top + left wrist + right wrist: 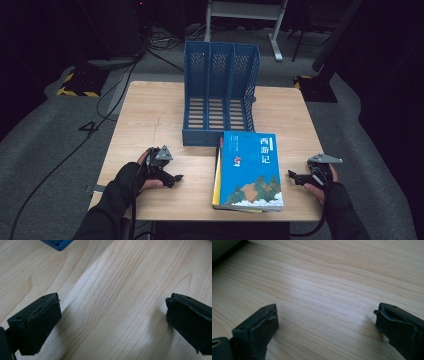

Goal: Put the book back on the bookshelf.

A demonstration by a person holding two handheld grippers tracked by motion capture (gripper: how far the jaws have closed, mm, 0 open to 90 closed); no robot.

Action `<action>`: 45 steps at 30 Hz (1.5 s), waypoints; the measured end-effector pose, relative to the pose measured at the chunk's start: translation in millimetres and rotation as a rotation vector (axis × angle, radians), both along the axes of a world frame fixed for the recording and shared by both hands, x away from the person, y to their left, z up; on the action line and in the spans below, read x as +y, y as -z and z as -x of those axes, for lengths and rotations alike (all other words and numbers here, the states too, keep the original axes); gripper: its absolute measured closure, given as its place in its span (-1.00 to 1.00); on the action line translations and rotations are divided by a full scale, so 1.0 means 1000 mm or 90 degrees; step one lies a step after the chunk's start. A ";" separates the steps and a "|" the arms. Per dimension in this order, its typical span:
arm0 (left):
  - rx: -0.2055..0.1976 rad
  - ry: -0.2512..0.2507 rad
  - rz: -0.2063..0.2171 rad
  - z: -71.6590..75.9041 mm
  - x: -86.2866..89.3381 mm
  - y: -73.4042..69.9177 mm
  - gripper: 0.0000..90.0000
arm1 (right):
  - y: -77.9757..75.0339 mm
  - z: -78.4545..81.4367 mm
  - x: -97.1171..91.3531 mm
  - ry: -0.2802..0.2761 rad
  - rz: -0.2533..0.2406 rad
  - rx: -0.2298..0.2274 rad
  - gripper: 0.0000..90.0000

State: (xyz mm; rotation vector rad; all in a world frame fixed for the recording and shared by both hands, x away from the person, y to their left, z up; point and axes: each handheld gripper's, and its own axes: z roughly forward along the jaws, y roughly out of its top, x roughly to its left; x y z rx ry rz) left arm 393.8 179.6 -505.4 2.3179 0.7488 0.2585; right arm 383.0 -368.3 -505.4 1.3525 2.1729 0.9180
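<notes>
A blue book [251,169] with a painted landscape cover lies flat on the wooden table [150,115], stacked on a yellow-edged book whose spine [217,175] shows at its left. Behind the books stands a blue three-slot file rack [220,95]. My left gripper [176,178] rests on the table left of the books, jaws pointing right toward them. In the left gripper view it [112,325] is open over bare wood. My right gripper [292,176] sits right of the books, pointing left. Seen in its own view, the right gripper [327,330] is open with nothing between its fingers.
A corner of the blue file rack [58,243] shows at the top of the left gripper view. Grey carpet [50,135] with cables surrounds the table. A white desk frame [245,12] stands behind it. A dark edge [224,251] crosses the top left of the right gripper view.
</notes>
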 end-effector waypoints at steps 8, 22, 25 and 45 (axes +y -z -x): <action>-0.001 -0.010 -0.001 0.001 -0.001 0.000 -1.00 | -0.001 0.001 -0.002 -0.015 0.002 0.002 -0.88; 0.013 -0.012 -0.022 0.006 -0.012 -0.009 -0.61 | -0.035 0.012 -0.007 -0.043 -0.046 -0.020 -0.54; 0.017 -0.013 -0.022 0.006 -0.013 -0.009 -0.64 | -0.048 0.017 -0.006 -0.065 -0.069 -0.030 -0.50; -0.073 0.026 -0.005 0.007 -0.056 -0.039 -0.57 | -0.106 0.044 0.041 -0.207 -0.090 -0.050 -0.52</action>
